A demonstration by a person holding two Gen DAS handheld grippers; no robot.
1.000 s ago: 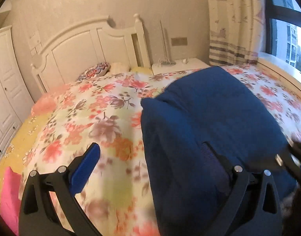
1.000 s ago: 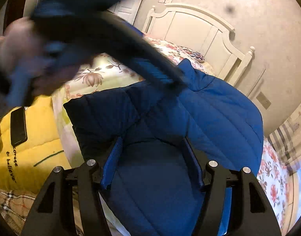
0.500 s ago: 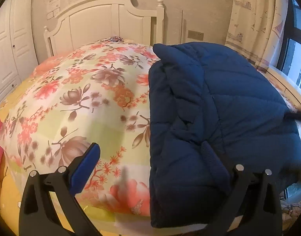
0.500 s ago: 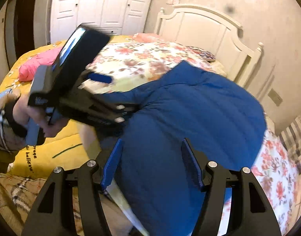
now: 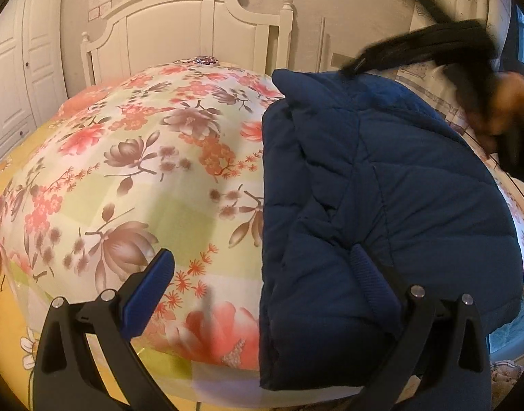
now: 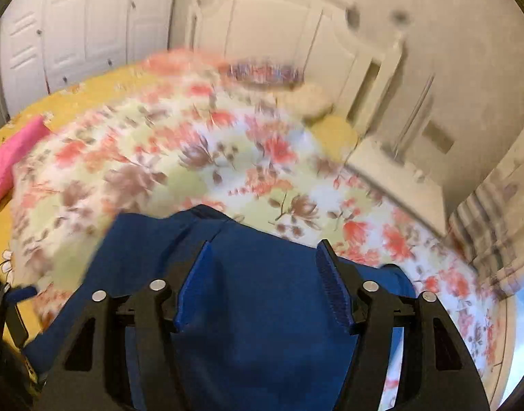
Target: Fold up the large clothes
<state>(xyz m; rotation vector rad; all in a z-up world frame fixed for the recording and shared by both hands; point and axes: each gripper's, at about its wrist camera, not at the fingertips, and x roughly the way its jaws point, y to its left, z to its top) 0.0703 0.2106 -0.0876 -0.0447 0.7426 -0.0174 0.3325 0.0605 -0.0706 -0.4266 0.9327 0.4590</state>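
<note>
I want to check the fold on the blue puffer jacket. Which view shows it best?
The left wrist view: the blue puffer jacket is sharp, its quilting and folded edge lying on the floral quilt. The right wrist view is motion-blurred and shows only the jacket's near part behind the gripper.

Right-wrist view: we find the floral quilt (image 6: 207, 157) and headboard (image 6: 279, 27) smeared | Left-wrist view: right gripper (image 5: 433, 48) a dark streak, its jaws unreadable | we lose the jacket (image 5: 381, 188) hem behind the left gripper's finger (image 5: 371, 274)
</note>
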